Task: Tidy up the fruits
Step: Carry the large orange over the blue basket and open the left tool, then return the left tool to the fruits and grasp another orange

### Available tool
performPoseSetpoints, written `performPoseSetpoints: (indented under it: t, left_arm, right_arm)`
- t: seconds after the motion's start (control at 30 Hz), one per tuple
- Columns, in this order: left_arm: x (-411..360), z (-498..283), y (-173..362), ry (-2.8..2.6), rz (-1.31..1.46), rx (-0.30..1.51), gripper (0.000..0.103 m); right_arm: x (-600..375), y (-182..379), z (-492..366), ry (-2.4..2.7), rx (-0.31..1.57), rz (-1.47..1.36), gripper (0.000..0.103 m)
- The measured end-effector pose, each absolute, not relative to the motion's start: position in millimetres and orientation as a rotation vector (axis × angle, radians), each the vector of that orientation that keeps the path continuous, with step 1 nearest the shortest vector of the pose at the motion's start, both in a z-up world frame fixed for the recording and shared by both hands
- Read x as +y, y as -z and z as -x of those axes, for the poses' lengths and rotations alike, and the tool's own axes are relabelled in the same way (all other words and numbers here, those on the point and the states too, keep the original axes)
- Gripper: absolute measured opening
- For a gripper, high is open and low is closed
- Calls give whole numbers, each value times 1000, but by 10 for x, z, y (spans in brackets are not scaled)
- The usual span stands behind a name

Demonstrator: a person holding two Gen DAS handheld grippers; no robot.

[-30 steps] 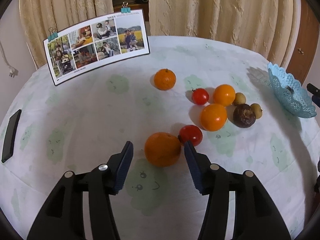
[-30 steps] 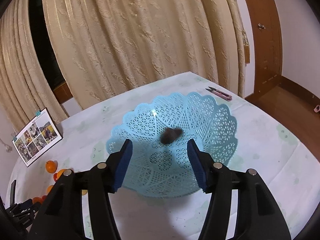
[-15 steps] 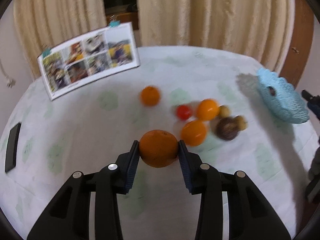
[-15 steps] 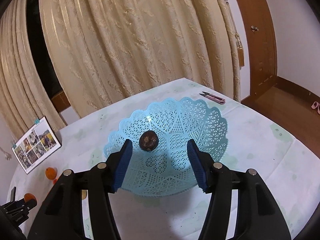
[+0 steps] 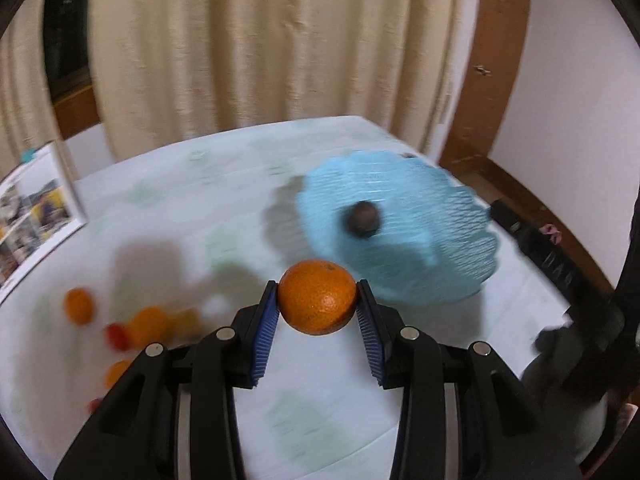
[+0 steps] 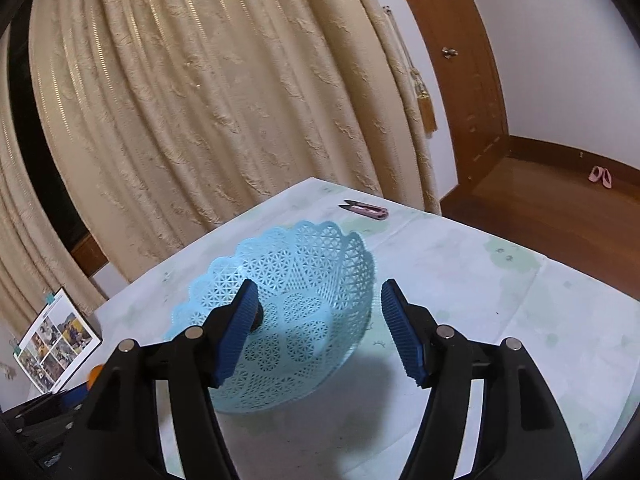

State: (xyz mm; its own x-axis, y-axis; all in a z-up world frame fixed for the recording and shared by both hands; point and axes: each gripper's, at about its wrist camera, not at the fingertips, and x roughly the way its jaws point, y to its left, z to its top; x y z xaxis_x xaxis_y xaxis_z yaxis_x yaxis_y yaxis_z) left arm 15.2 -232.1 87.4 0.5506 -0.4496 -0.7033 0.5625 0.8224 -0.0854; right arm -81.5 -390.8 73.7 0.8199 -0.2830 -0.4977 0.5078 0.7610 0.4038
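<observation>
My left gripper (image 5: pixel 317 300) is shut on an orange (image 5: pixel 317 297) and holds it above the table, just short of the blue lattice basket (image 5: pixel 448 224). A dark round fruit (image 5: pixel 362 219) lies in the basket. Several oranges and red fruits (image 5: pixel 148 326) lie blurred on the table at the left. In the right wrist view my right gripper (image 6: pixel 316 298) is open and empty, raised over the near side of the basket (image 6: pixel 320 264). Its left finger hides most of the dark fruit.
A photo board (image 6: pixel 56 340) stands at the table's far left, also in the left wrist view (image 5: pixel 32 216). Small pink snips (image 6: pixel 366 210) lie beyond the basket. Beige curtains hang behind the table; a wooden door and floor lie to the right.
My left gripper closed on the orange, lifted it and swung right toward the basket. My right gripper drew back and up from the basket; the dark fruit rolled to a stop inside it.
</observation>
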Motion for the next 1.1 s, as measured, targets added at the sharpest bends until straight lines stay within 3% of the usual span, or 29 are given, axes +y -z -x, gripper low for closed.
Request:
performPoseSetpoints:
  t: [0.33,0.47,0.6,1.1]
  left_arm:
    - [-2852,-305,-866,683,-147,795,41]
    - [-2747,-287,-979,679,-122,760,71]
    - [-2540,-354,-1059,645,-91,752,76]
    - [-1251,-718,-1059,292,-61,776,79]
  right_arm:
    - [-4047,-712,902,503,418,-606,73]
    - [-4054,-708,919,502,411,-616,75]
    - [-4014,-738,947,495,385,-595,80]
    - [-3810,-771,864,474,386,-497,80]
